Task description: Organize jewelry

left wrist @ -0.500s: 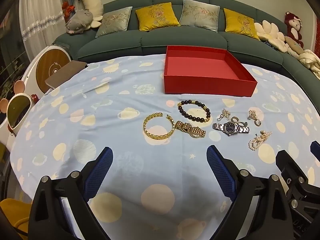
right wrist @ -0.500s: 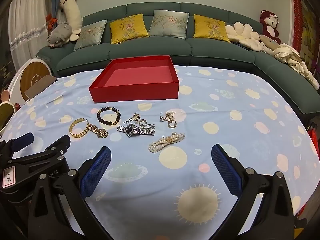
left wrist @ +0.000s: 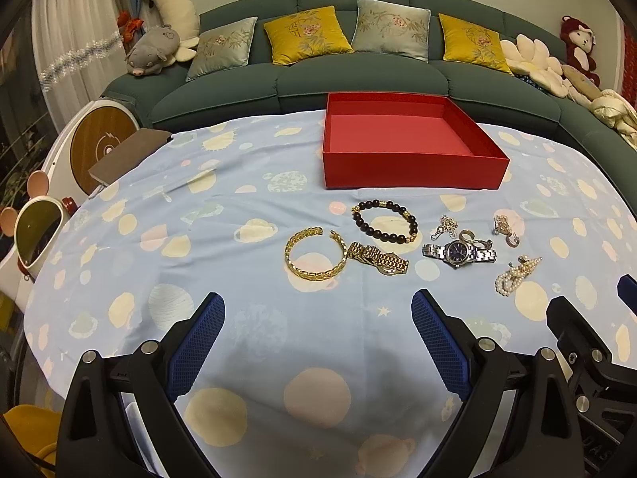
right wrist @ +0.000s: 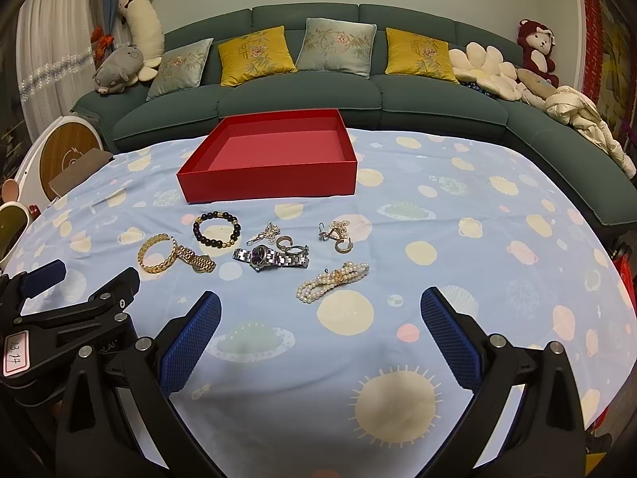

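The left gripper hangs with its blue-padded fingers spread wide and holding nothing, low over the near part of the pale blue planet-print tablecloth; the right gripper beside it is just as wide and just as bare. Beyond them the jewelry lies in a loose row: a gold chain-link bangle touching a gold link watch, a dark beaded bracelet just behind, a silver steel watch with a dark dial amid small silver rings and charms, gold earrings farther right, and a white pearl bracelet nearest the right tongs. The open shallow red cardboard box sits empty behind them, so nothing seems sorted yet. A sensible start is the bangle for the left side and the pearls for the right, each pinched across a thin section without dragging the cloth or snagging the neighbouring watch. There is ample bare cloth on the right and near side; the box's near wall must be cleared on the way in.
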